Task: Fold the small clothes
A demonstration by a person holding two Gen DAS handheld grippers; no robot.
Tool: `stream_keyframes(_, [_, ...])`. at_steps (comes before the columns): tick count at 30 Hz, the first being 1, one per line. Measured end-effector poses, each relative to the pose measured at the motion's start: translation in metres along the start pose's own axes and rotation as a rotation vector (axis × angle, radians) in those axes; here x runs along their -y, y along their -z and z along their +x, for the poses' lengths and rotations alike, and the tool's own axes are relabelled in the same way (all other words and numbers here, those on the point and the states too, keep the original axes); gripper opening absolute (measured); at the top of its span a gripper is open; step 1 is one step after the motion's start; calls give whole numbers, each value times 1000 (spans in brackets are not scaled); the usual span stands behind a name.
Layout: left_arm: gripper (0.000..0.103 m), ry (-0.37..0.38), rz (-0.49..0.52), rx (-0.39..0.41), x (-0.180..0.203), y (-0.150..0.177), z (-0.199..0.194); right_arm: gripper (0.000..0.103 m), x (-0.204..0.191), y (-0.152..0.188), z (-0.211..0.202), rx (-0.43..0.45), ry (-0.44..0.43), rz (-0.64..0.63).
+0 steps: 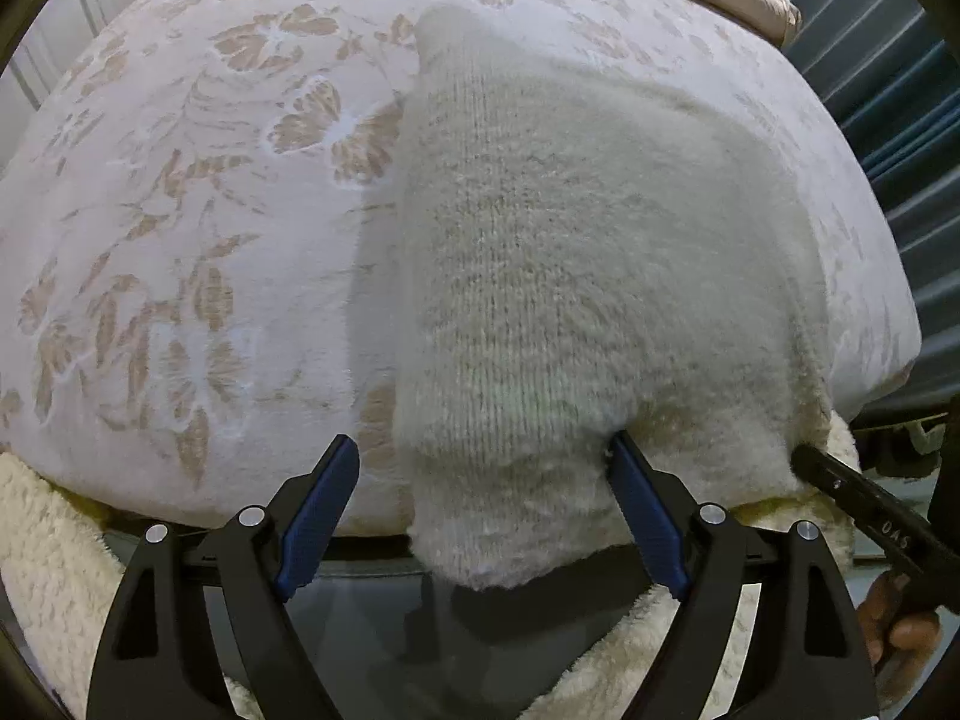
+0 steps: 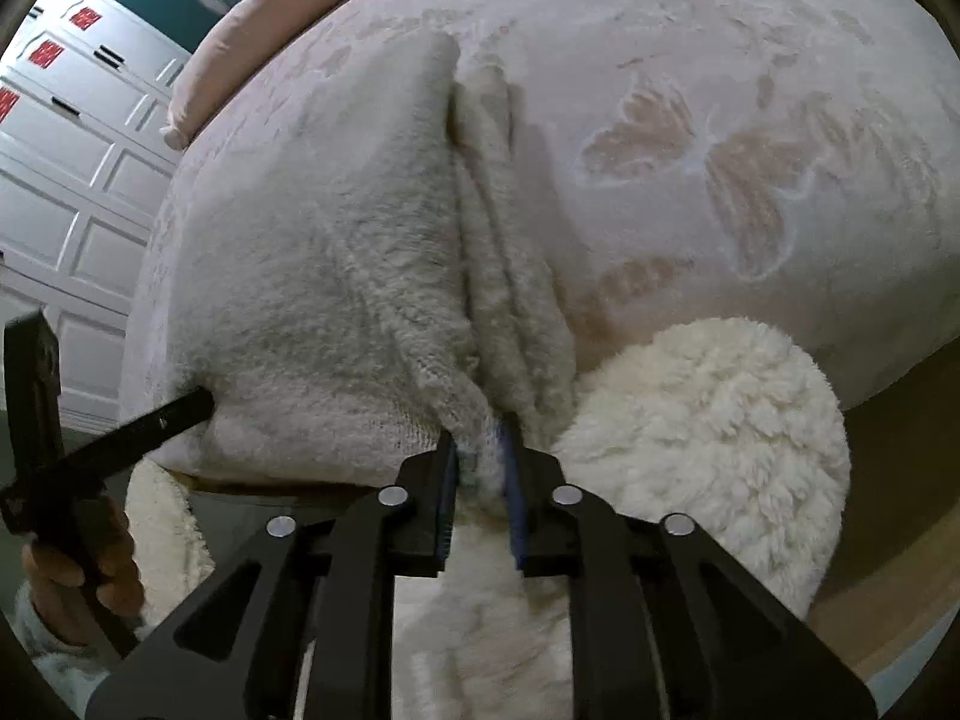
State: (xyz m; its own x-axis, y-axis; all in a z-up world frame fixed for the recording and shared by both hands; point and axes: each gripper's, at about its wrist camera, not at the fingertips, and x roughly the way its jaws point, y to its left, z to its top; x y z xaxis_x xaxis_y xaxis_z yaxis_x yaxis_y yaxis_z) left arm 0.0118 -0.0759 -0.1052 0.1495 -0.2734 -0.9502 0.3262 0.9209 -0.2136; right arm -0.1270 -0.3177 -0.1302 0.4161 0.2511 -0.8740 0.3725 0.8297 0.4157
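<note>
Right wrist view: your right gripper (image 2: 480, 480) clenched on the fleece garment (image 2: 312, 276) hem; left gripper (image 1: 480, 516) released, straddling its corner; align edges squarely before you close

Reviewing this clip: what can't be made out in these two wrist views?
- Knit garment: its type is unclear; the near end hangs over the bed edge, in both views.
- Left gripper: open around the hanging end; whether the pads touch is unclear.
- Right gripper: shut on a bunched edge; layers pinched hidden by the fingers.
- Fleece sleeve: cut off by the frame.
</note>
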Motion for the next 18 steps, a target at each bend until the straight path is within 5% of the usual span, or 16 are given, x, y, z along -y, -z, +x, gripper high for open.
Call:
stream_keyframes(5, [80, 25, -61, 62, -23, 0, -34, 23, -26, -9, -43, 124, 125, -27])
stream_keyframes(9, [80, -8, -102, 123, -41, 2, -56, 22, -65, -21, -62, 190, -36, -103])
stream_keyframes(13, [80, -12, -132, 158, -49, 0, -69, 22, -135, -31, -11, 111, -132, -289])
stream_keyframes(16, [80, -15, -140, 175, -52, -1, -75, 19, -154, -17, 96, -110, -91, -330])
stream_keyframes(18, [80, -16, -152, 172, -53, -2, -75, 18, -158, -17, 99, -94, -136, -343])
